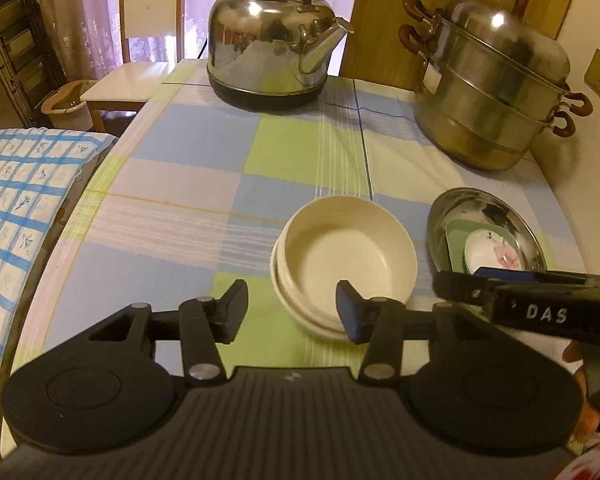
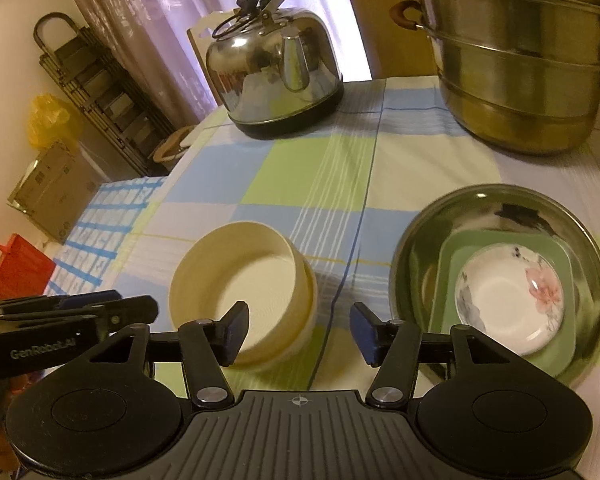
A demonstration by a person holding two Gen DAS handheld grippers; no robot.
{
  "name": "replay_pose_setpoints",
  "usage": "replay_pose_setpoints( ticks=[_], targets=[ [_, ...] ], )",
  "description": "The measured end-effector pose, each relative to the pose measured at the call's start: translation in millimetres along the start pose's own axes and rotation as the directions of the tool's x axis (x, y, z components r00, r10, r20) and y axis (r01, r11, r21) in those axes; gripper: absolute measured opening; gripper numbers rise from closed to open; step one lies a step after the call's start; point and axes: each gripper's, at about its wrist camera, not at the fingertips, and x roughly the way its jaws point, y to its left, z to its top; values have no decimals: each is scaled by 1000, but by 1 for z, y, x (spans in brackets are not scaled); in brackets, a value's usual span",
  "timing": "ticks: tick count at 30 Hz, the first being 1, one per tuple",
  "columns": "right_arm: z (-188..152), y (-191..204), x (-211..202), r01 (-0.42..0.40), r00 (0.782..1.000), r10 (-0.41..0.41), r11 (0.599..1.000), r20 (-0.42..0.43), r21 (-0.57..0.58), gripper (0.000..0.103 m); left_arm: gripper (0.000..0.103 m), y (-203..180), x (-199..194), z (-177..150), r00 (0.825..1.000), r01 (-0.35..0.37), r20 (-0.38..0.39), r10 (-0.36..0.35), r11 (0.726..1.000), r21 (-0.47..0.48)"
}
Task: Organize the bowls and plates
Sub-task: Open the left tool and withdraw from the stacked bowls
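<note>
Stacked cream bowls [image 1: 346, 258] sit on the checked tablecloth; they also show in the right wrist view [image 2: 246, 288]. To their right a steel basin [image 1: 516, 216] [image 2: 500, 208] holds a green square plate [image 2: 556, 344] with a small floral white dish [image 2: 508, 300] on it. My left gripper [image 1: 292, 308] is open and empty, just in front of the cream bowls. My right gripper [image 2: 298, 330] is open and empty, low between the bowls and the basin; it also shows in the left wrist view [image 1: 480, 280].
A steel kettle [image 1: 272, 48] and a stacked steamer pot [image 1: 496, 96] stand at the back of the table [image 1: 188, 208]. A blue checked cloth [image 1: 16, 200] lies left of the table edge. A chair [image 1: 140, 60] stands behind.
</note>
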Motion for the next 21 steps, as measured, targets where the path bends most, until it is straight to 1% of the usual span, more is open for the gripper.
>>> replay_pose_setpoints(
  ticks=[4,11,17,21],
  targets=[
    [-10,-2,-17,-14,1000,14,1000,8,2,59,54,2,-18,-14,1000,-2,-5,2,1000,-9],
    [-33,-4,-44,-34,999,34,999,10,-4,65,59,-1,-48,-41,1000,-1,-11,1,1000,-19],
    [-57,1,-65,-45,999,45,999,6,-6,68,60,-8,-70,-68,1000,6,-18,-7,999,-32],
    [-74,3,-75,-53,998,53,999,-15,-8,70,60,-13,-82,-87,1000,7,-30,-9,999,-48]
  ],
)
